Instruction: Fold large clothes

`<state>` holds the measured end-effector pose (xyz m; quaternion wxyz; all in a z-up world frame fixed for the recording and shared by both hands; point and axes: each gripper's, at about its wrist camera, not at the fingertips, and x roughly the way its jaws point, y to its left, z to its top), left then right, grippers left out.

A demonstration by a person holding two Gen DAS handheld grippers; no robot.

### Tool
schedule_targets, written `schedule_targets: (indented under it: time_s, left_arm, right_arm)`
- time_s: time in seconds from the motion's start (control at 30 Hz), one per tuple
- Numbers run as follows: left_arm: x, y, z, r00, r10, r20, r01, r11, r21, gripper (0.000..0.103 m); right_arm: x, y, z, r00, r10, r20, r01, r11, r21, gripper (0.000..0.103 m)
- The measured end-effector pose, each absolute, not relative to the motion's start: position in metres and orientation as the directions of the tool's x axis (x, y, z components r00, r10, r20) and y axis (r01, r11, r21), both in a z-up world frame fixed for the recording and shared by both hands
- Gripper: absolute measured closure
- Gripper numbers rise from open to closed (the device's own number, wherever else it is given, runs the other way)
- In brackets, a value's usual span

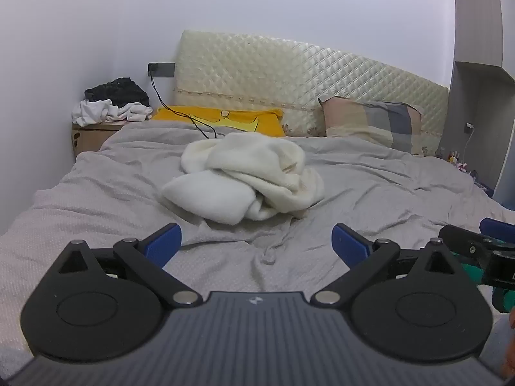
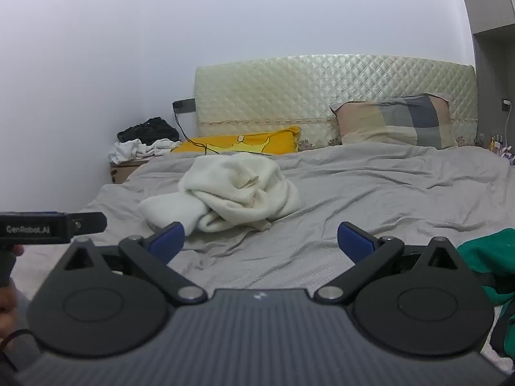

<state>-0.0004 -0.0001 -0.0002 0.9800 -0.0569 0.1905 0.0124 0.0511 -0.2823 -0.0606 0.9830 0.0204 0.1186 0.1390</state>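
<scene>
White garment (image 1: 241,175) lies crumpled beyond left gripper (image 1: 257,244).

From my left wrist view, the right gripper (image 1: 482,244) is cut off by the right edge, so I can't tell how its jaws stand. In the right wrist view, the left gripper (image 2: 51,226) runs off the left edge, its fingertips out of sight. The green cloth (image 2: 492,257) is clipped at the right edge and partly hidden behind my gripper body. The sweater (image 2: 231,189) is bunched, so its sleeves and collar are buried. Small items (image 2: 497,144) by the bed's far right corner are too tiny to identify.
</scene>
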Motion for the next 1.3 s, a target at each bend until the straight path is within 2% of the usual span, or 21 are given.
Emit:
schedule_targets:
  time_s: [1.3]
  left_arm:
    - [0.000, -0.005, -0.002, 0.924, 0.001, -0.383, -0.035, 0.996, -0.081, 0.001]
  right_arm:
    - [0.057, -0.285, -0.064, 0.935, 0.257, -0.245, -0.243, 0.966, 0.086, 0.000]
